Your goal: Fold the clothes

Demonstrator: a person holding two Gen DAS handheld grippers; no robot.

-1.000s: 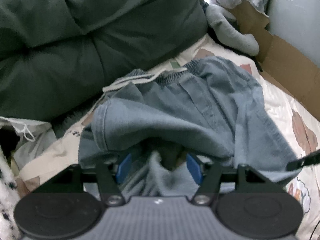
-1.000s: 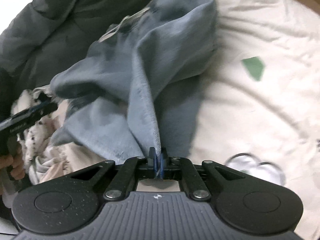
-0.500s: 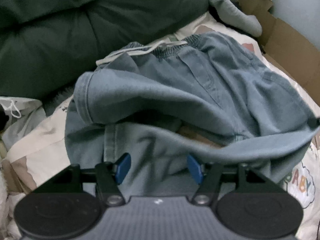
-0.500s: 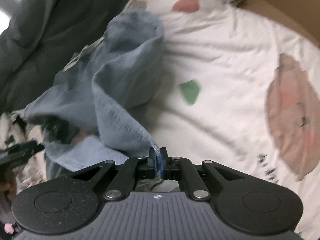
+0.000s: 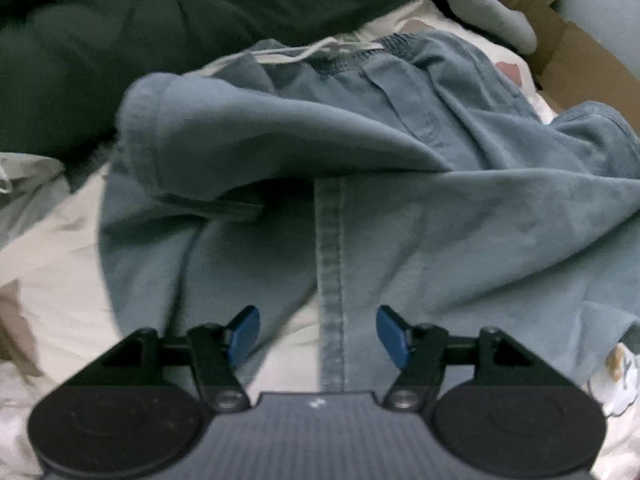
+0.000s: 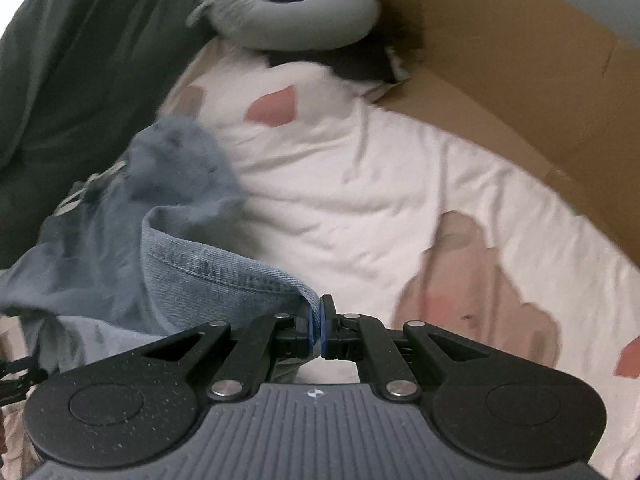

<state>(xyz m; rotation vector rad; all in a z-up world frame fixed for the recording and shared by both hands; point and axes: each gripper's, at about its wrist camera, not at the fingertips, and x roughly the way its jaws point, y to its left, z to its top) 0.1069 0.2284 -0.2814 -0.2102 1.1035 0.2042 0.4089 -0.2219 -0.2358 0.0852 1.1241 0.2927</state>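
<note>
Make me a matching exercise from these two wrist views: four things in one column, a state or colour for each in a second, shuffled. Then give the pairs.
Things:
1. left gripper
2. right gripper
3. neck pillow
4. box

States or colours:
A. grey
B. brown cardboard
C. open above the shorts, its jaws just widened
D. shut on the shorts' hem

Pairs: 1-C, 2-D, 3-A, 4-B
</note>
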